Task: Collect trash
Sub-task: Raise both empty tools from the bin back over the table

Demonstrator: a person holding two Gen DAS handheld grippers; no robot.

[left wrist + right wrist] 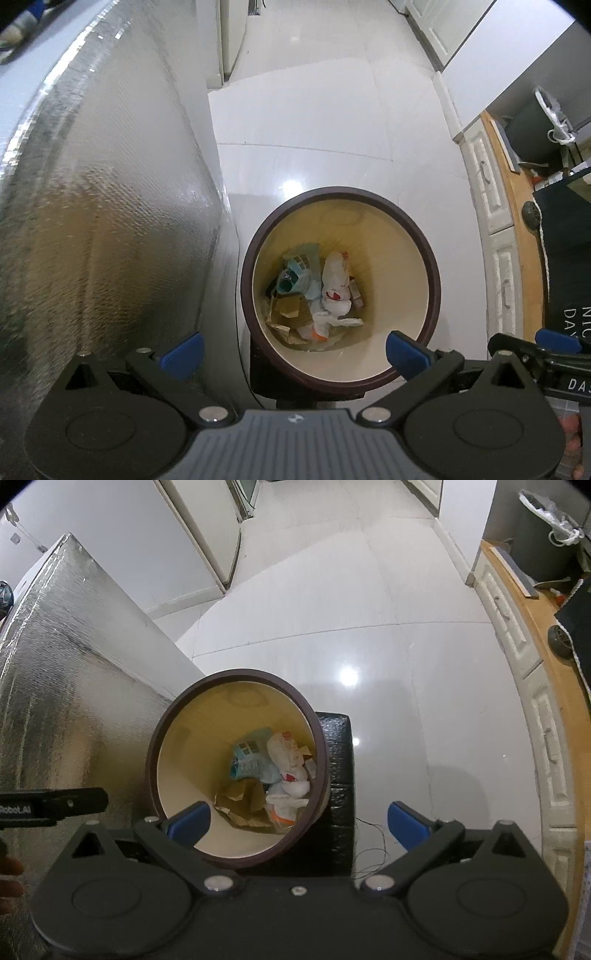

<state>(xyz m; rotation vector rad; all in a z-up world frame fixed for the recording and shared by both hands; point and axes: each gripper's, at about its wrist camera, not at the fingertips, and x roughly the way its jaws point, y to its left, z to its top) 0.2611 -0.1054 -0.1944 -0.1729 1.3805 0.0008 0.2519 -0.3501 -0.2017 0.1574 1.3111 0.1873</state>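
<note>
A round bin with a brown rim (340, 192) and cream inside stands on the floor right below both grippers. At its bottom lies trash: a white plastic bag with red print (334, 291), teal packaging (295, 275) and torn cardboard (288, 306). My left gripper (294, 354) hangs above the bin's near edge, open, with nothing between its blue pads (183, 354). My right gripper (298, 825) is also open and empty, over the bin rim (240, 672) and its right side. The same bag (291, 771) and cardboard (243, 794) show in the right wrist view.
A tall box wrapped in silver foil (103, 206) stands against the bin's left. A black foam block (338, 775) sits at the bin's right, with a thin wire (373, 853) on the white tiled floor (388, 646). White drawers under a wooden top (546, 709) line the right side.
</note>
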